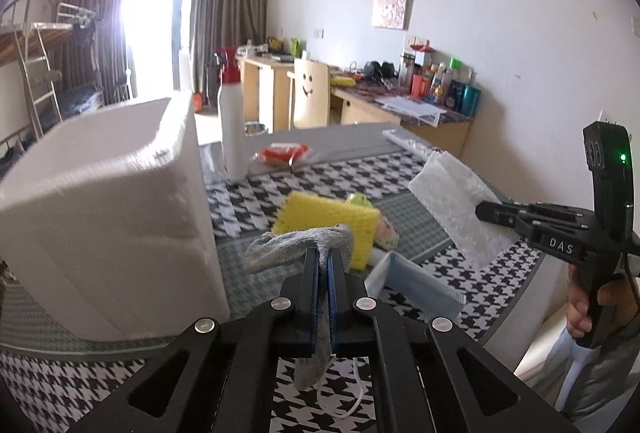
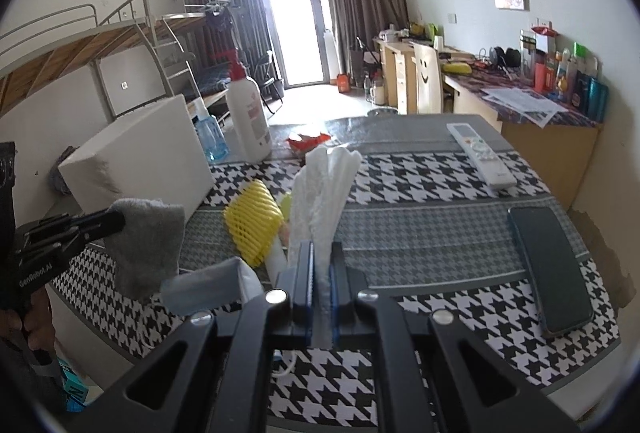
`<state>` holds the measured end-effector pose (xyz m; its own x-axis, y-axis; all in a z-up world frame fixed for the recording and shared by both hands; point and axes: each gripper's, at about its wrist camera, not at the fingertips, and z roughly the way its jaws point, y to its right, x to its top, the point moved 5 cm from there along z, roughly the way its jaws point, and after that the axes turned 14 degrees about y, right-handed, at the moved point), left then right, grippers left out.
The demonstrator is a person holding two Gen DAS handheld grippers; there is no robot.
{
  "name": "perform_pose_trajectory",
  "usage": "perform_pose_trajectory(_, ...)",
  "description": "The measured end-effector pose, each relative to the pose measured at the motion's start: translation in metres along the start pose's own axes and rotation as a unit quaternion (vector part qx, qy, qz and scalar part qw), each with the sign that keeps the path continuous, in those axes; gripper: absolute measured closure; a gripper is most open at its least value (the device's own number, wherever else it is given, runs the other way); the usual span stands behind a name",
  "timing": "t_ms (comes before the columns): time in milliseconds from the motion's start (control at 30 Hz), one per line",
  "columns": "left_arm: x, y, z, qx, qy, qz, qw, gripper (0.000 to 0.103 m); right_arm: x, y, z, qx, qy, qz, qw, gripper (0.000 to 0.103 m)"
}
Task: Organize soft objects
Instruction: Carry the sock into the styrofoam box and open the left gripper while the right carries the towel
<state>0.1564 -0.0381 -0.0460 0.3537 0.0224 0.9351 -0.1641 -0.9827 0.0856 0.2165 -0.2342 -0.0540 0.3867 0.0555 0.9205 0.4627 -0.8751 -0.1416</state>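
My left gripper (image 1: 323, 257) is clamped on a grey sock (image 1: 294, 247), which hangs above the table (image 2: 420, 229). My right gripper (image 2: 322, 253) pinches white foam sheet (image 2: 326, 185) (folded, standing upright). Between them lie a yellow sponge (image 2: 254, 223) and a blue mask (image 1: 416, 287), with a white foam box (image 1: 108, 209) to the left.

The right tool (image 1: 486, 211) reads "DAS"; the left tool (image 2: 116, 219) apparently "GenRobot.AI".

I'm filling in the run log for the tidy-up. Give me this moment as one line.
left tongs: shut on grey cloth | right tongs: shut on white foam sheet | both lifted off table | white foam box: open
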Motion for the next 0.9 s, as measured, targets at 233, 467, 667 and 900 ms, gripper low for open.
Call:
perform_pose_trajectory(233,0.020,-0.002,-0.013,0.009,0.028,0.012,0.9995,0.099,0.013,-0.011,-0.008,0.011,0.020,-0.004,1.000,0.094)
perform_pose_trajectory(467,0.035,-0.003,-0.022,0.016,0.047,0.012,0.9987,0.099,0.024,-0.024,-0.013,0.022,0.034,-0.010,0.999,0.094)
perform_pose_trajectory(667,0.046,-0.006,-0.028,0.026,0.062,0.016,0.9976,0.099,0.029,-0.031,-0.013,0.028,0.043,-0.015,0.999,0.094)
perform_pose_trajectory(900,0.059,-0.013,-0.032,0.034,0.076,0.019,0.9964,0.099,0.042,-0.041,-0.012,0.034,0.053,-0.023,0.998,0.094)
